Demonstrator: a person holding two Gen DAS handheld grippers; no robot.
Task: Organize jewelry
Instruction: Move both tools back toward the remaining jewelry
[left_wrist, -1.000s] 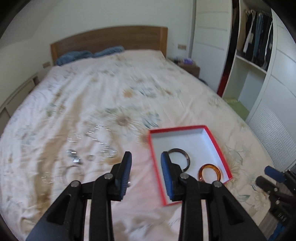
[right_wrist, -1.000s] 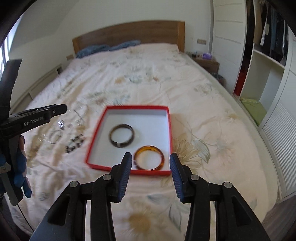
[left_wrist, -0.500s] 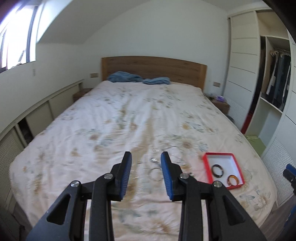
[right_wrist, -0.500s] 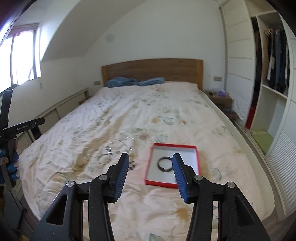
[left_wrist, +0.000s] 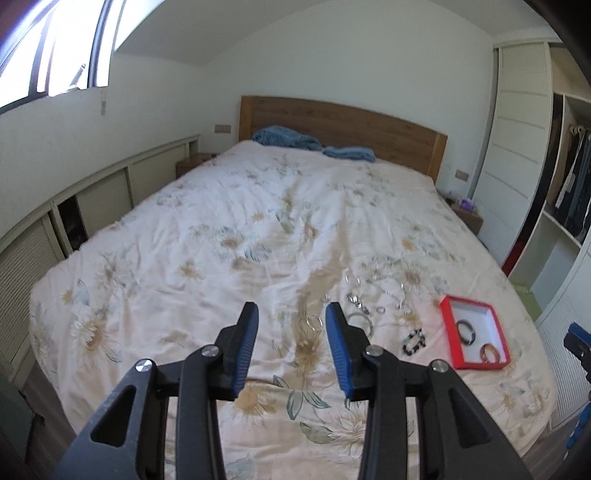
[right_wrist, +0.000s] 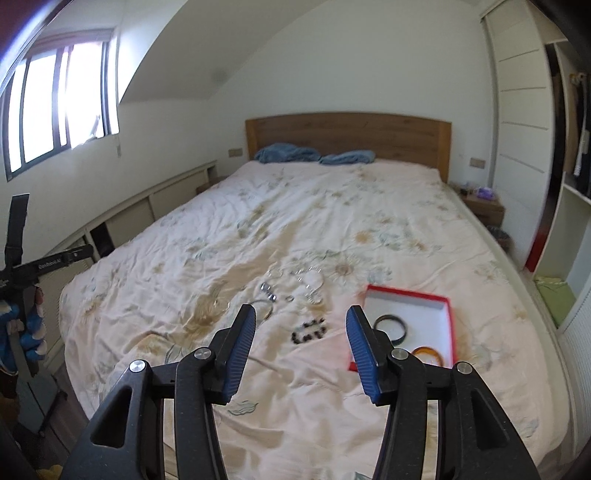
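Left hand-held gripper partly open, nothing between the blue pads — jaws just been opening. Held above the foot of the bed, aimed down at the floral cover.

Loose silver pieces scattered on the cover right of centre; thin bangle just past the right pad; black bead bracelet nearer the box. Red box with white inside near the bed's right edge, holding a dark bangle and an amber bangle, apart from each other.

Right hand-held gripper also partly open, empty, jaws just been opening — bead bracelet in line between the pads but down on the cover, untouched. Red box partly behind the right finger.
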